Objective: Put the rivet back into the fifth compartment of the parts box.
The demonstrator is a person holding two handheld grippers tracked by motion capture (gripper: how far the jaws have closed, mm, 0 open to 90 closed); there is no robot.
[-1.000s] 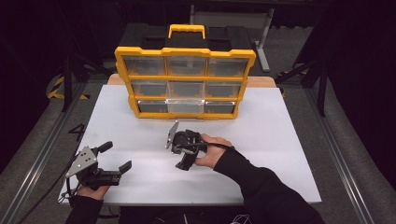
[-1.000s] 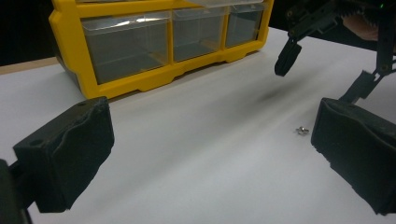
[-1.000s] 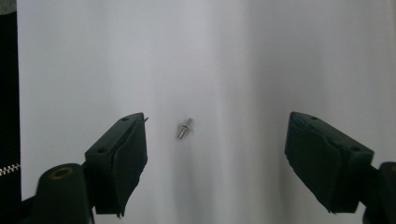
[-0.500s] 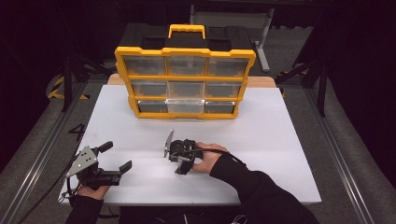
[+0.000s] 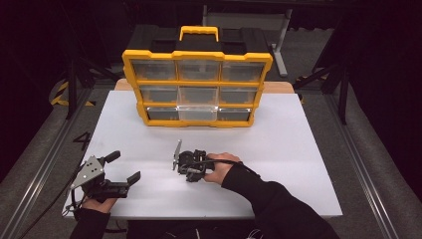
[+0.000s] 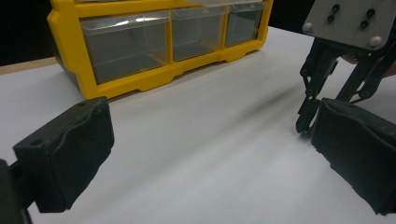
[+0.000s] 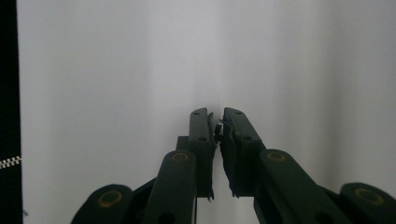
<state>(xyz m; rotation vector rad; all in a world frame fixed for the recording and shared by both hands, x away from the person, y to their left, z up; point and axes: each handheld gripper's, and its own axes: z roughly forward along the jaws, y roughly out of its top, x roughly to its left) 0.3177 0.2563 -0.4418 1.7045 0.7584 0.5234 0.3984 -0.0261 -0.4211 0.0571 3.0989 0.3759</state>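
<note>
My right gripper points down at the white table in the middle front, held by a hand in a black sleeve. Its jaws have just been closing and now stand shut. A tiny dark bit sits between their tips; I cannot tell what it is. The same gripper, with its grey plate, shows in the left gripper view, tips on the table. My left gripper rests at the front left, open wide with nothing between its black pads.
A yellow drawer organizer with clear drawers and a yellow handle stands at the back of the table, also in the left gripper view. Dark floor and metal stands surround the table.
The right gripper's jaws have closed, and the hand has shifted slightly left and toward the front. The left gripper has not moved.
</note>
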